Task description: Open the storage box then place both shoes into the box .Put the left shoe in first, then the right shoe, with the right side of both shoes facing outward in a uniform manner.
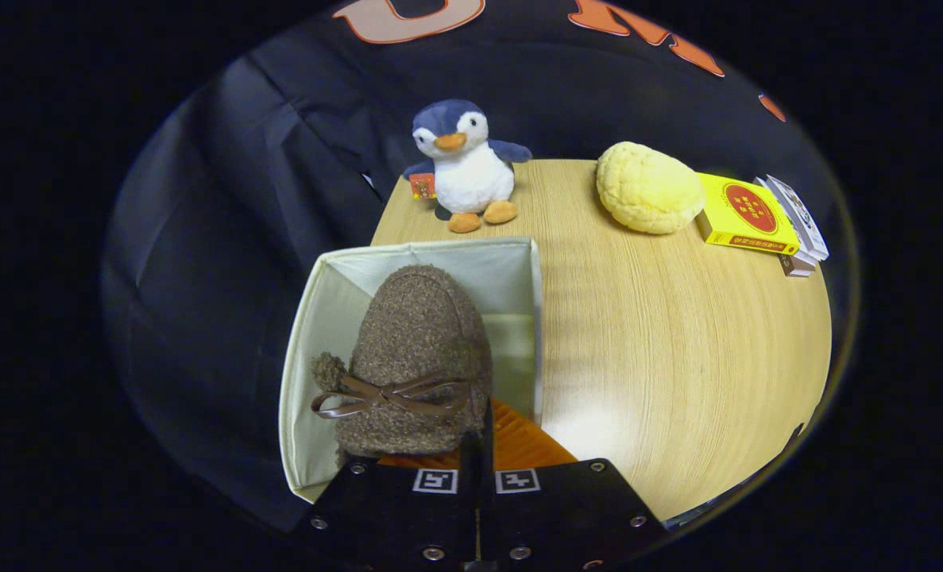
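A brown fuzzy shoe [419,342] with a thin brown bow hangs toe-forward inside the mouth of the open white fabric storage box [304,373]. The box stands at the table's left edge, its lid out of sight. My gripper [477,449] is right behind the shoe's heel end, its two fingers drawn close together and pinching the shoe's rear rim. The shoe covers most of the box's floor, so what lies under it is hidden.
On the wooden table [678,342] beyond the box sits a plush penguin [463,163]. To its right are a yellow bun-shaped toy [647,187] and a yellow carton [745,214] on stacked small boxes [797,230]. Bare tabletop lies right of the storage box.
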The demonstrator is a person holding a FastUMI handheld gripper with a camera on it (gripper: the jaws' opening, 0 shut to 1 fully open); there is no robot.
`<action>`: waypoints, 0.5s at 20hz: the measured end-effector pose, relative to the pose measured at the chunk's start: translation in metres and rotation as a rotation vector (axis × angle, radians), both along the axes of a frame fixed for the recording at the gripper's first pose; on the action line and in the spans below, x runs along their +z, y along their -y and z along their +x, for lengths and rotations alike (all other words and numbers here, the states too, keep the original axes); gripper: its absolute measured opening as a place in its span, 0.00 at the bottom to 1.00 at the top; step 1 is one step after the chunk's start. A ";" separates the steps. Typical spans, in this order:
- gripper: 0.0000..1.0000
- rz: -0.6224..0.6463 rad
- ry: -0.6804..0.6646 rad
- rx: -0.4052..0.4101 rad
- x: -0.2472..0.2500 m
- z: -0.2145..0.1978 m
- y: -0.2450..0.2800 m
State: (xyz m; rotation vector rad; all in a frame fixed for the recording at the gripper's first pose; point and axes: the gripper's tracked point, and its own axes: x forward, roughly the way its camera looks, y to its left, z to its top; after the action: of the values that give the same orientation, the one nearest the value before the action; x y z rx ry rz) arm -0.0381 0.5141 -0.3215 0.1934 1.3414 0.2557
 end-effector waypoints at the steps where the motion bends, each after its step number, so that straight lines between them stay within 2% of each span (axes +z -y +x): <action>1: 0.03 -0.030 0.011 0.005 -0.004 0.001 0.001; 5: 0.05 -0.161 0.054 0.036 -0.015 0.003 0.003; 10: 0.06 -0.215 0.039 0.046 -0.022 -0.001 0.019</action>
State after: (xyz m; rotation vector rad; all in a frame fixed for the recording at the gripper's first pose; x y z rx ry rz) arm -0.0389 0.4949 -0.3432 -0.0228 1.3254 0.1515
